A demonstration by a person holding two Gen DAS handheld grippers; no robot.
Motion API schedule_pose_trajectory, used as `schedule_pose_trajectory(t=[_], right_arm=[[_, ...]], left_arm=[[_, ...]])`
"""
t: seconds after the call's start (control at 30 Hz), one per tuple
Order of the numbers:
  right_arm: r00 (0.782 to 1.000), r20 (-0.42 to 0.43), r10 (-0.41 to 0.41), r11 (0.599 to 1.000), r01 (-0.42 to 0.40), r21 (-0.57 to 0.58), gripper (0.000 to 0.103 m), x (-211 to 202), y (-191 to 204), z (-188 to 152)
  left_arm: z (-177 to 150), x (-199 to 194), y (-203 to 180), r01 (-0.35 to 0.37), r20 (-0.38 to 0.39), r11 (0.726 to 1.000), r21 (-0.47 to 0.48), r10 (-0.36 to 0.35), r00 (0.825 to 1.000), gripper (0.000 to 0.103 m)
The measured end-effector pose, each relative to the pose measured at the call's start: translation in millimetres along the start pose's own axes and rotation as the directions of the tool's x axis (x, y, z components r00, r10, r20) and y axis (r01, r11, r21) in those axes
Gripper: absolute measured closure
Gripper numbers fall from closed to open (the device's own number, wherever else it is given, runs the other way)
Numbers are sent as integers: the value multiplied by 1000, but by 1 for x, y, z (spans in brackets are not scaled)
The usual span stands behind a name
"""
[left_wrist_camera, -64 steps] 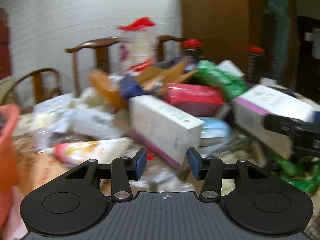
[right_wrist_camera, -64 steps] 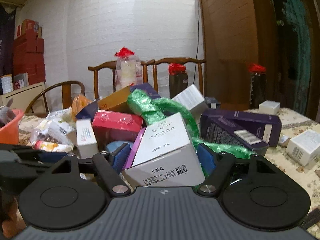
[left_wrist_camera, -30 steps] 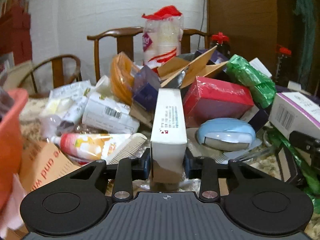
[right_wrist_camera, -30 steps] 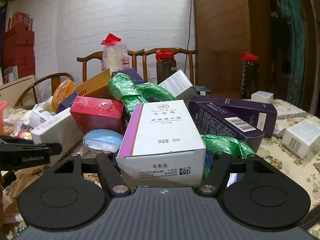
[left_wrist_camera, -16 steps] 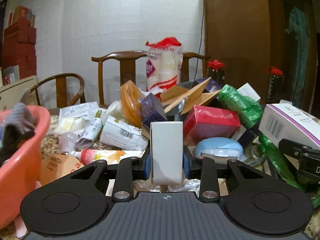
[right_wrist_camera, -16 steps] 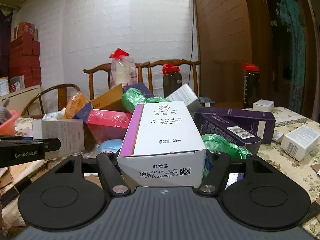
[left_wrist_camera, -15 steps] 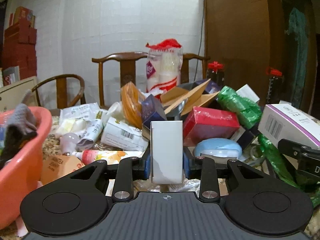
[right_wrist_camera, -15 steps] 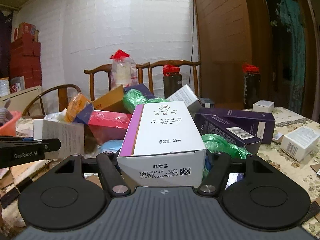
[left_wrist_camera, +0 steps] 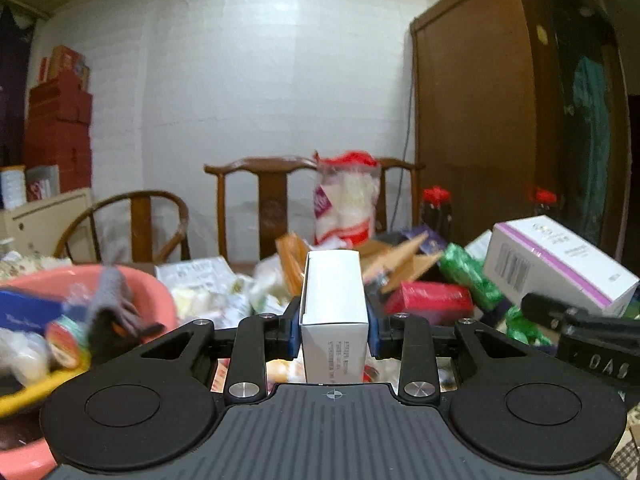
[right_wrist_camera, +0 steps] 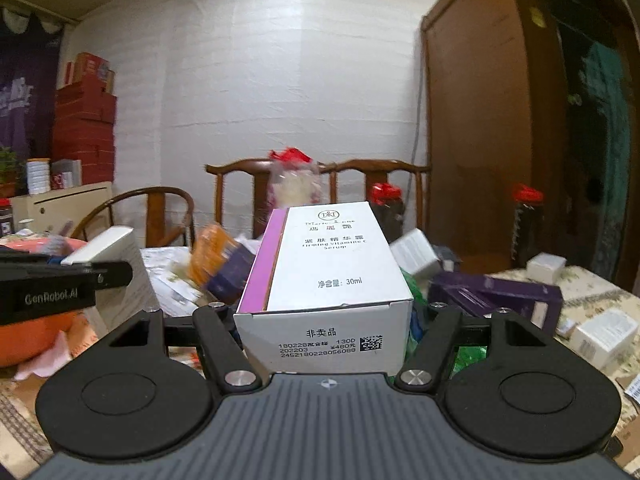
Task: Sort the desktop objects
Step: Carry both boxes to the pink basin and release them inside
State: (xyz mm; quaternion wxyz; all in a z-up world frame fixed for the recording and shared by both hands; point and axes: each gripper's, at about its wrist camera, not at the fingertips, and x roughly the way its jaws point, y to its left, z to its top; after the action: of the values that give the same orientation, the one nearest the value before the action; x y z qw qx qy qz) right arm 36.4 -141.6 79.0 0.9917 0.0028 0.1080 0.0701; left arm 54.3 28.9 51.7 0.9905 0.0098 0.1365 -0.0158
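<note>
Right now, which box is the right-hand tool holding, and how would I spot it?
Find the cluttered table before the two wooden chairs. The serum box sits clamped in the right gripper above the pile. It is the white one with a purple side stripe, wider than the plain white box.

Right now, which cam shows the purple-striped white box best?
Right wrist: the purple-striped white box fills the centre between that gripper's jaws, top label and end print readable. Left wrist shows it only at the right edge, tilted, with its barcode side and purple stripe.
</note>
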Motion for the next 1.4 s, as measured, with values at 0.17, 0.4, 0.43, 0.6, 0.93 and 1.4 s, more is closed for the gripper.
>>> schedule_pose_trajectory(t=[0.17,0.4,0.43,0.6,0.93,1.4], right_arm=[[998,23,54,998,-53,-24,32,-3,27,13],[984,40,172,984,-170,-51,32,3,81,36],[981,43,190,981,-187,-57,32,3,92,40],[952,33,305,952,-303,-52,32,11,148,57],[862,-57,504,863,-505,-9,32,31,268,89],[847,-228,480,862,-504,-56,32,95,355,76]], left_arm=[[18,-22,23,-33,41,999,-4,34,999,72],[42,-52,73,-143,90,990,-9,143,986,72],[45,-56,82,-163,95,987,-13,163,982,72],[57,-75,128,-252,105,968,-20,252,962,71],[67,-92,216,-361,46,932,-21,362,931,70],[34,-76,267,-360,-49,932,-37,358,932,66]])
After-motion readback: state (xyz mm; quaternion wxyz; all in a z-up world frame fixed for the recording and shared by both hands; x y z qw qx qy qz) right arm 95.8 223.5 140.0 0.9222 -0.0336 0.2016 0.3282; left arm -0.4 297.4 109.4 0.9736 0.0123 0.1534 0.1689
